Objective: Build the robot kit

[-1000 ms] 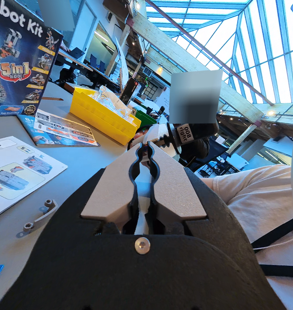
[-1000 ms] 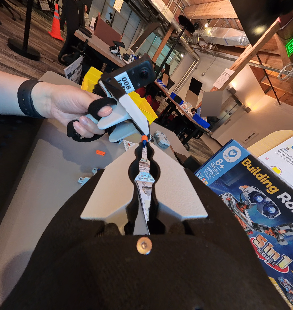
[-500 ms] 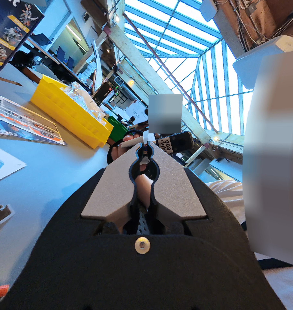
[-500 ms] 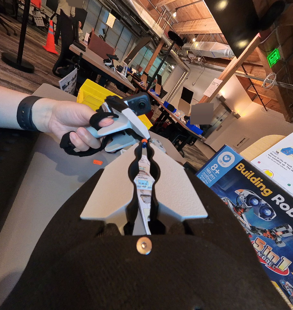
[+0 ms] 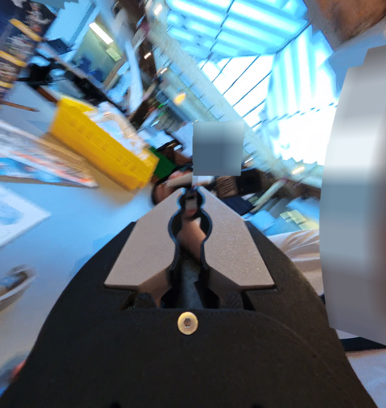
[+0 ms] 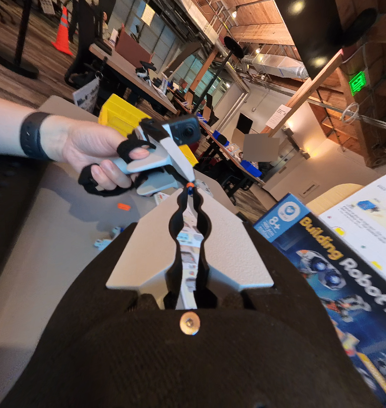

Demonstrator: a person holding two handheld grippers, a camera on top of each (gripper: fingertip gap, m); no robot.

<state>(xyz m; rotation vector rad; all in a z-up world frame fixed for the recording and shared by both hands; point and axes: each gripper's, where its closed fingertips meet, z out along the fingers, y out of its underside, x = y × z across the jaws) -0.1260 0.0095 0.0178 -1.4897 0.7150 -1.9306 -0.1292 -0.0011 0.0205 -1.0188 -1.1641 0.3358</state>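
Observation:
In the right wrist view my right gripper (image 6: 188, 192) is shut on a small blue pin (image 6: 189, 191) at its tips, above the grey table (image 6: 44, 254). A small orange part (image 6: 189, 184) sits on the pin's far end. My left gripper (image 6: 191, 177), held in a hand with a black wristband, meets it tip to tip and pinches the orange part. The left wrist view is motion-blurred. There my left gripper (image 5: 191, 191) is nearly closed on something small, with the right gripper's body just beyond it.
A yellow bin (image 6: 119, 114) stands at the table's far edge and also shows in the left wrist view (image 5: 103, 141). A blue kit box (image 6: 320, 254) lies to the right. A loose orange piece (image 6: 124, 206), a pale part (image 6: 103, 242) and instruction sheets (image 5: 10, 218) lie on the table.
The left gripper has tilted and turned, so its view is now blurred. Both grippers stay tip to tip on the small pin. The right gripper has barely moved.

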